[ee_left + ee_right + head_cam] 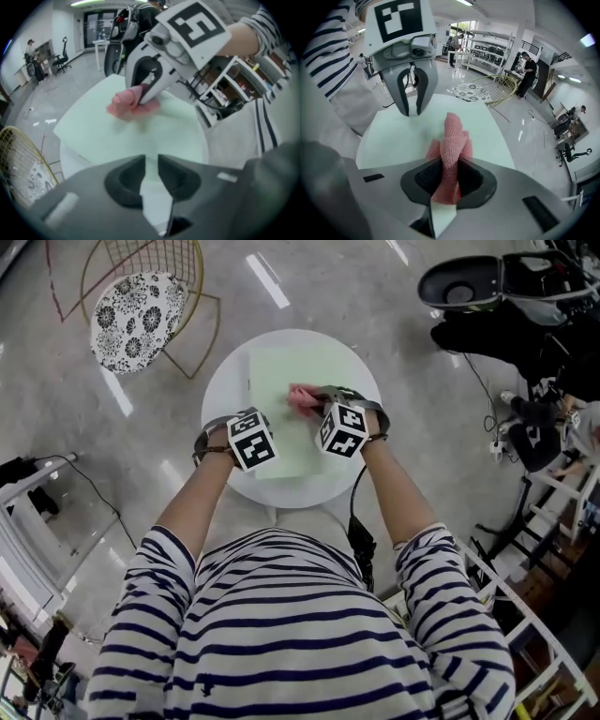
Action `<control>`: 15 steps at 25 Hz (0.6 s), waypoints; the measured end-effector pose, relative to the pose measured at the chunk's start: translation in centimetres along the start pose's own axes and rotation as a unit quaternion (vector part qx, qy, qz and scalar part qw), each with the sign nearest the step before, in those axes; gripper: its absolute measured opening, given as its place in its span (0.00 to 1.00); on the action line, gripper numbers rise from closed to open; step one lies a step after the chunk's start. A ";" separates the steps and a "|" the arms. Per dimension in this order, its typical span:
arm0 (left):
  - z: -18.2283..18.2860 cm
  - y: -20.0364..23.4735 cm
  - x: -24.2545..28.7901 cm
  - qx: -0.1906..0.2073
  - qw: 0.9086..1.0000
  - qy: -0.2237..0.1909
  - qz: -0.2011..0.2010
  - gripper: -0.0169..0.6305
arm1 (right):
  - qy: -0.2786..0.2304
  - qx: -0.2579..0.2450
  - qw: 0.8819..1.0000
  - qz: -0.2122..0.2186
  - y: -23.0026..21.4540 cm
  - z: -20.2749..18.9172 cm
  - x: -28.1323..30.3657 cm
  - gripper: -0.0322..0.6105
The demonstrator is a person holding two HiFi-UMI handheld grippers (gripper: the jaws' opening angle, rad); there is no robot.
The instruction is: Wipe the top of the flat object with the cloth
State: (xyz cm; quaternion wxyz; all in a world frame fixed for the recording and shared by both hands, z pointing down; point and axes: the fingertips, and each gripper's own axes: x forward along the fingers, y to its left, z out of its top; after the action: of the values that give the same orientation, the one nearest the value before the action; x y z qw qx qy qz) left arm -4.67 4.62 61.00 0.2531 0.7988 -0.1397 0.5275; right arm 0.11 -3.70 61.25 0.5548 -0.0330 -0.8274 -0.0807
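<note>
A pale green flat sheet (281,371) lies on a small round white table (223,381). My right gripper (449,176) is shut on a pink mesh cloth (452,133), and the cloth's free end rests on the sheet near its middle (302,397). In the left gripper view the right gripper (140,99) presses the cloth (124,105) down on the sheet (98,136). My left gripper (150,176) stands over the sheet's near left part. Its jaws are a narrow gap apart with nothing between them, and its tips (411,111) point down at the sheet (393,136).
A gold wire chair with a floral cushion (136,306) stands at the far left beyond the table. A black scooter (487,287) and cables sit at the far right. White shelf frames (525,549) stand close on the right. People are at desks far off.
</note>
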 end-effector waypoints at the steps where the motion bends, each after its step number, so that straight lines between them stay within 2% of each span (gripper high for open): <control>1: 0.0 0.1 0.0 -0.001 1.000 0.001 0.001 0.16 | 0.001 0.000 1.000 -0.005 -1.0 0.1 0.1 0.16; 8: -0.1 0.2 0.4 -0.009 1.000 0.020 0.009 0.13 | 0.008 -0.007 1.000 -0.021 -5.6 0.9 0.9 0.16; 15: 0.1 0.1 0.8 -0.003 0.999 0.042 0.019 0.13 | 0.019 -0.036 0.999 -0.023 -7.7 1.7 1.3 0.16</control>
State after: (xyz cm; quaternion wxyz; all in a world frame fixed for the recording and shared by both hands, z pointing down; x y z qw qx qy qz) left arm -4.32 4.49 61.71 0.2511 0.7722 -0.1460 0.5651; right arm -3.03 -11.06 61.14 0.5665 -0.0322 -0.8140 -0.1240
